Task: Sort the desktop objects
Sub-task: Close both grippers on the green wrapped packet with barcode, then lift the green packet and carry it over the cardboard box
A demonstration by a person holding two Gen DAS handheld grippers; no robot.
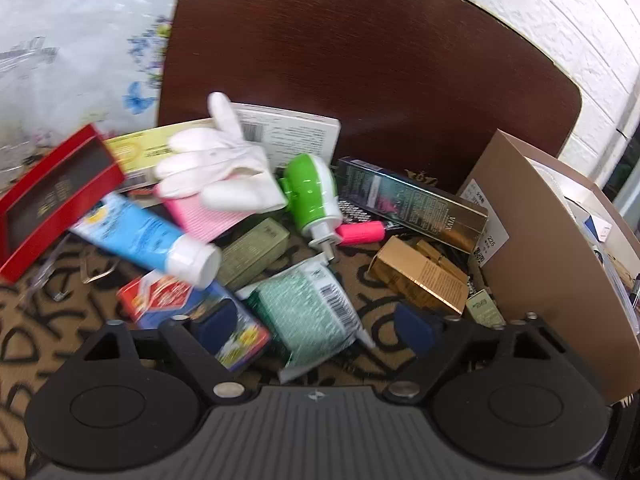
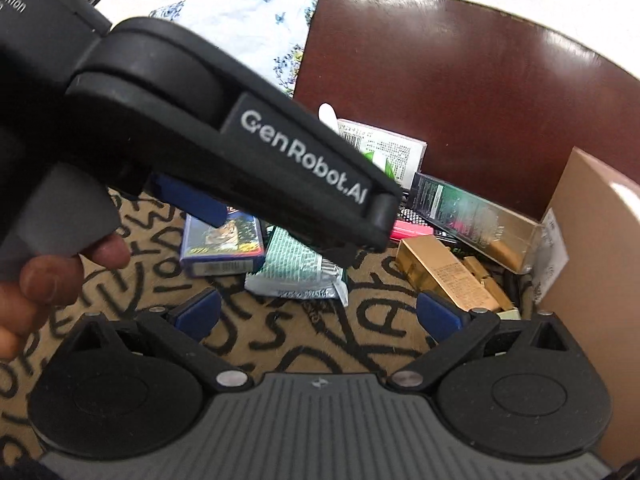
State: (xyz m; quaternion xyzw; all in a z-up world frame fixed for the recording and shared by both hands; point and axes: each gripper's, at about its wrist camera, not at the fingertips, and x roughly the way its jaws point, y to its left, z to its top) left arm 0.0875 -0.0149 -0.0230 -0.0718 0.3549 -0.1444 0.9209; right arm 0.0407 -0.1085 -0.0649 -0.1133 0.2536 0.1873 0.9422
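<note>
A heap of small goods lies on a patterned tan cloth [image 1: 376, 276]. In the left wrist view my left gripper [image 1: 316, 330] is open and empty, its blue pads wide apart over a green foil pack [image 1: 308, 312] and a blue-red box [image 1: 192, 304]. A blue tube with a white cap [image 1: 148, 240], a green-white plug-in device [image 1: 314, 194], a gold box [image 1: 420, 276] and a white glove on something pink [image 1: 216, 172] lie behind. In the right wrist view my right gripper [image 2: 320, 314] is open and empty over bare cloth. The left gripper's body [image 2: 200, 140] crosses in front, hiding much of the heap.
A brown cardboard box wall [image 1: 552, 264] stands at the right. A red tray [image 1: 52, 204] tilts at the left. A long dark-and-gold carton [image 1: 416, 200] and a pink marker [image 1: 360, 232] lie at the back. A dark wooden chair back [image 1: 360, 48] rises behind.
</note>
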